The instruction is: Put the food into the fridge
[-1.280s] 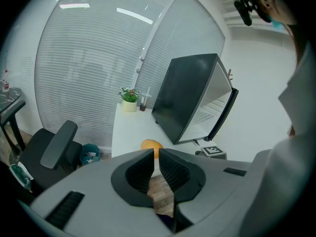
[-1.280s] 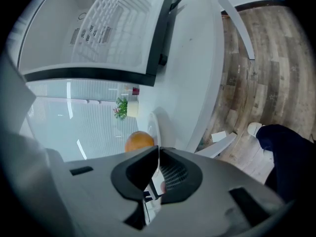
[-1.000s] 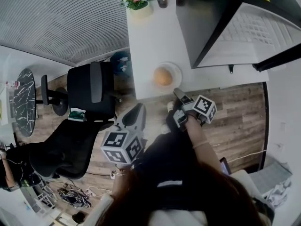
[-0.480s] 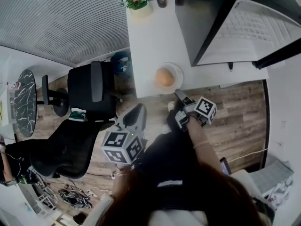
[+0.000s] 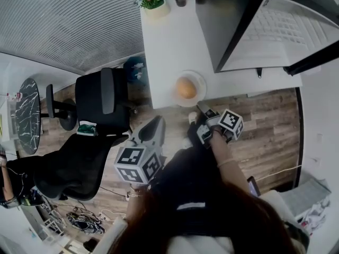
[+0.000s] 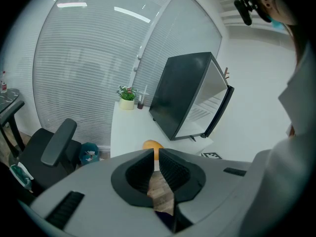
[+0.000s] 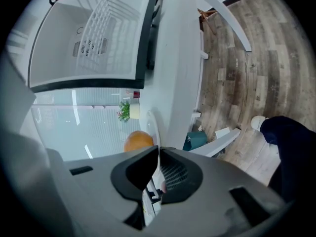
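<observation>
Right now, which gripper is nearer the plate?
Right. The right gripper is at the plate's near rim, jaws closed on it. The left gripper hangs over the floor, short of the table edge, apart from the plate.

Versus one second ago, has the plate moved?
Yes: the plate has slid slightly away from the fridge, toward the table's near edge, right hand-held gripper clamped on its rim.

The right claw (image 5: 202, 107) has edged up to the plate (image 5: 199, 79), seemingly onto its rim.
</observation>
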